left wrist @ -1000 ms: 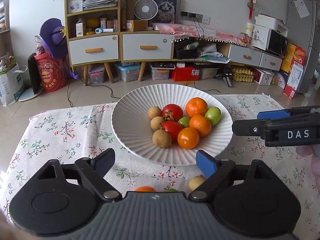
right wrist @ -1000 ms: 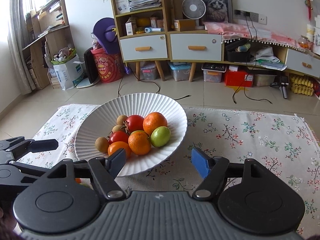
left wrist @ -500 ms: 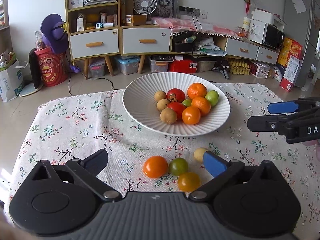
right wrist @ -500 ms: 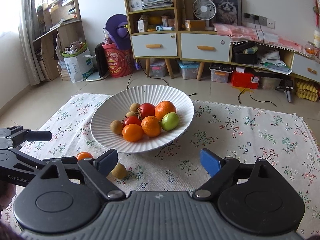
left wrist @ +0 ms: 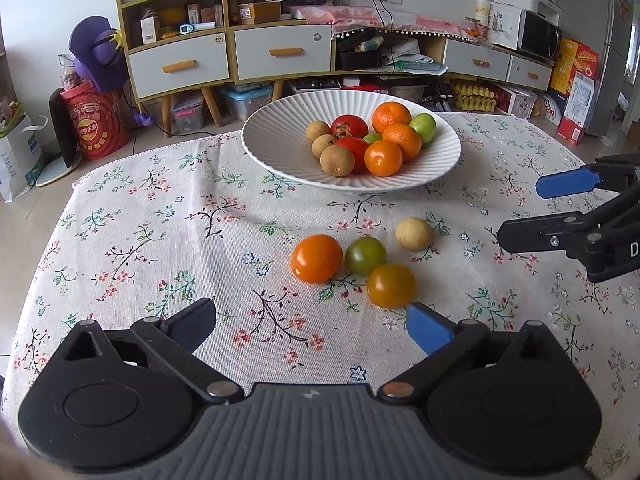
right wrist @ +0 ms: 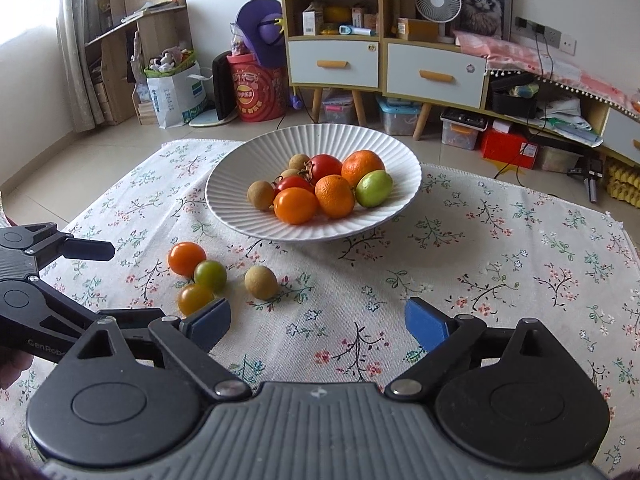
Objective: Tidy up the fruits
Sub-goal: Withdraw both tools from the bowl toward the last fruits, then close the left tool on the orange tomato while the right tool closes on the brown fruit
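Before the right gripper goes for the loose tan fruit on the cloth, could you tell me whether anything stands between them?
Nothing visible does. The right gripper is open and empty, and only bare tablecloth lies between it and the tan fruit. The three small tomatoes sit off to the fruit's left.

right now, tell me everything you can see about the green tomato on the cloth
The green tomato is small, round and smooth-skinned, olive green with a reddish-brown blush and a dull shine. It lies loose on the floral tablecloth, outside the white ribbed plate, in a tight cluster: an orange tomato on one side, a yellow-orange one on the near side, both seemingly touching it. A tan longan lies apart. No tool touches it.
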